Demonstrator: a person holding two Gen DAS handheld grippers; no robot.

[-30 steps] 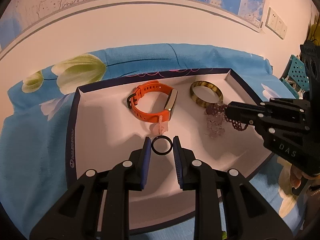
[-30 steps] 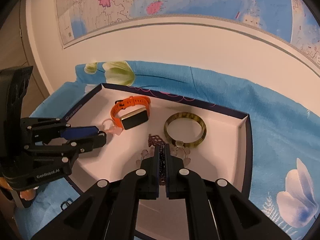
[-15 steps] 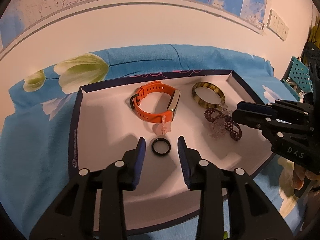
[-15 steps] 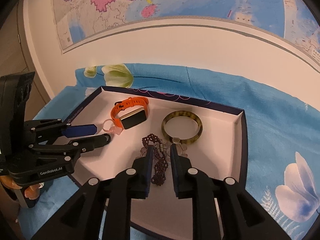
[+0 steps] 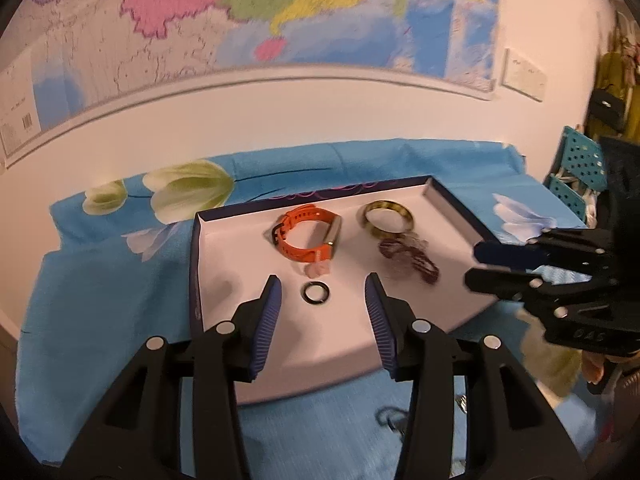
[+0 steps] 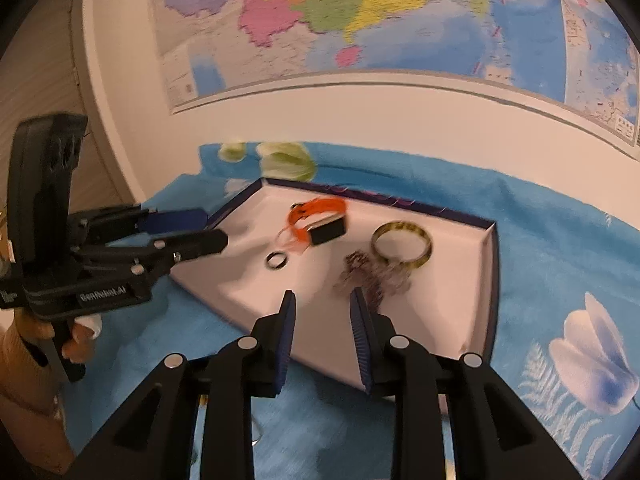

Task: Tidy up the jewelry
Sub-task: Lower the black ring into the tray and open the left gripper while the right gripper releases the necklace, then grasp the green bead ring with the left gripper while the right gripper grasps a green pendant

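Observation:
A white tray (image 5: pixel 194 264) with a dark blue rim holds an orange watch (image 5: pixel 306 232), a mottled bangle (image 5: pixel 388 218), a dark beaded bracelet (image 5: pixel 408 256) and a black ring (image 5: pixel 316 293). My left gripper (image 5: pixel 323 280) hangs back from the ring. Its jaws are opening and the ring lies loose on the tray floor, clear of both pads. My right gripper (image 6: pixel 322 294) is near the tray's front edge with its jaws opening and nothing between them. The beaded bracelet (image 6: pixel 368 276) lies just beyond its tips. Each gripper shows in the other's view, the left gripper (image 6: pixel 212 227) and the right gripper (image 5: pixel 474 265).
The tray (image 6: pixel 495 280) sits on a blue floral cloth (image 5: pixel 100 300) against a white wall with a map. A teal perforated basket (image 5: pixel 580 164) stands at the far right. A small dark item (image 5: pixel 390 416) lies on the cloth in front of the tray. A hand (image 6: pixel 76 340) holds the left gripper.
The left gripper let go of the black ring and the right let go of the beaded bracelet. Both opened wider and drew back and up from the tray.

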